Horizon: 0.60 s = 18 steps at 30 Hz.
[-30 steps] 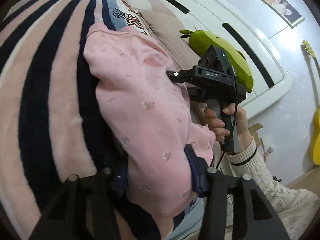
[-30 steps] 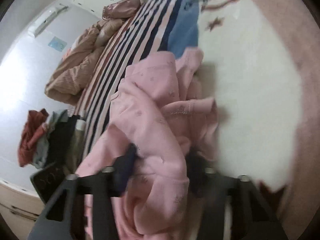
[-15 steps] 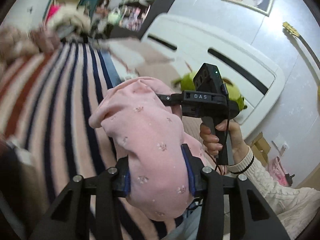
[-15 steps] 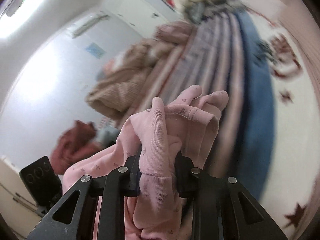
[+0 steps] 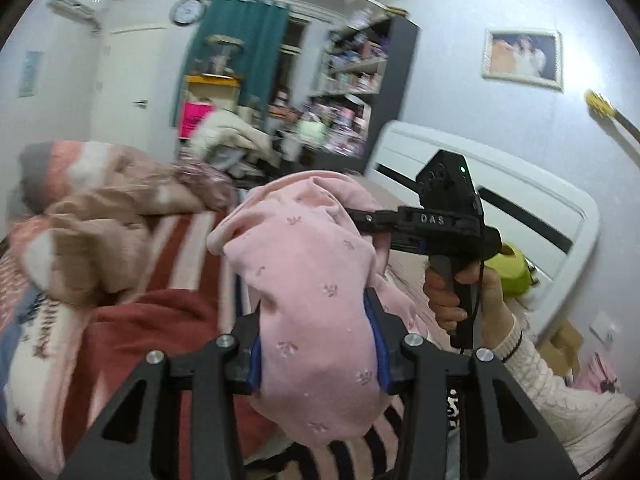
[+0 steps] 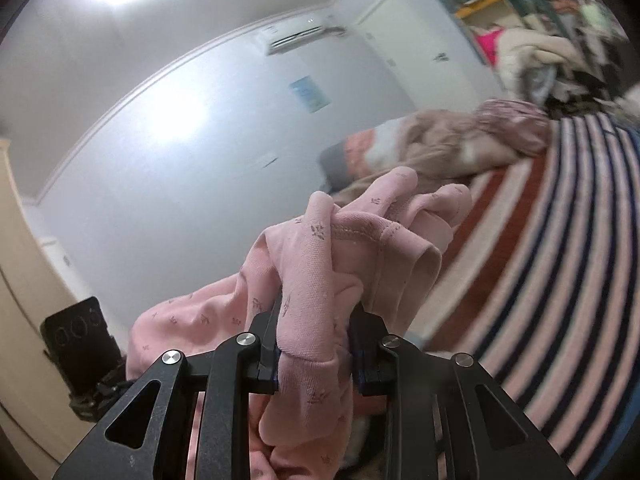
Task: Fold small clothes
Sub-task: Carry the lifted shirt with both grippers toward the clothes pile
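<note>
Above the striped bed, the pink garment is hanging bunched between both grippers: the left gripper is clamping one end, the right gripper is pinching another fold.

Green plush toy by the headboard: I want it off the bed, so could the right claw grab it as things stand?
Probably not yet. The right claw is shut on the pink garment, which the left claw also grips. The green plush toy lies behind the right hand, unobstructed once the garment is released.
</note>
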### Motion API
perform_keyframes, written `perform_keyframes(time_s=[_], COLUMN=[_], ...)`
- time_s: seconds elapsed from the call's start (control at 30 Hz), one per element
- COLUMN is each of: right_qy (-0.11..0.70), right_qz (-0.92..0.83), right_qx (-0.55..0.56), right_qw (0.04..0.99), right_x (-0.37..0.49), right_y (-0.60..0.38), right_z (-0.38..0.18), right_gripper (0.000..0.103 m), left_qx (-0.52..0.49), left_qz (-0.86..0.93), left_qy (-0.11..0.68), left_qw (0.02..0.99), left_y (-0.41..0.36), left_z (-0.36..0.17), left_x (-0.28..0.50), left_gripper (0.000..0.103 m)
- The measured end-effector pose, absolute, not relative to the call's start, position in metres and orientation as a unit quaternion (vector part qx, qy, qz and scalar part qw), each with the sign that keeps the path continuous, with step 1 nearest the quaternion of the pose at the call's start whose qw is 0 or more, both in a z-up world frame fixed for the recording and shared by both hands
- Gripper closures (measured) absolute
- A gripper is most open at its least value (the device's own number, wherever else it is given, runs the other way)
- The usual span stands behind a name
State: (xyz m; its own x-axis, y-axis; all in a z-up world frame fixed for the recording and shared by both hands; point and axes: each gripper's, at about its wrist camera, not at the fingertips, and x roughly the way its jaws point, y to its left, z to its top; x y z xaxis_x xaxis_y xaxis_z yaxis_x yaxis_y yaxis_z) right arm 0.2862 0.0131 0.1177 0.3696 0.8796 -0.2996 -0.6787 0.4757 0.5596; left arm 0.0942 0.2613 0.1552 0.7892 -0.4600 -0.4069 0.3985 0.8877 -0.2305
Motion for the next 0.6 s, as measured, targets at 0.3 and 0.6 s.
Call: perform_keyframes(time_s=[0.3, 0.6], right_qy=[0.376, 0.411], right_qz=[0.479, 0.449], right_qx=[0.121, 0.072], right_qw=[0.784, 0.790], right_x=[0.306, 0.311], right_y=[0.157, 0.196], right_z=[0.079, 0.027], right_gripper=[0.083, 0.067], left_qx=[-0.156, -0.226], left_qz=[-0.131, -0.134], left_qy=[0.275, 0.270], left_qw=[0.939, 0.926], left_y=[0.380, 0.418], left_z=[0.101, 0.061], left_x=[0.087, 0.091], left_gripper=[0.064, 0.052])
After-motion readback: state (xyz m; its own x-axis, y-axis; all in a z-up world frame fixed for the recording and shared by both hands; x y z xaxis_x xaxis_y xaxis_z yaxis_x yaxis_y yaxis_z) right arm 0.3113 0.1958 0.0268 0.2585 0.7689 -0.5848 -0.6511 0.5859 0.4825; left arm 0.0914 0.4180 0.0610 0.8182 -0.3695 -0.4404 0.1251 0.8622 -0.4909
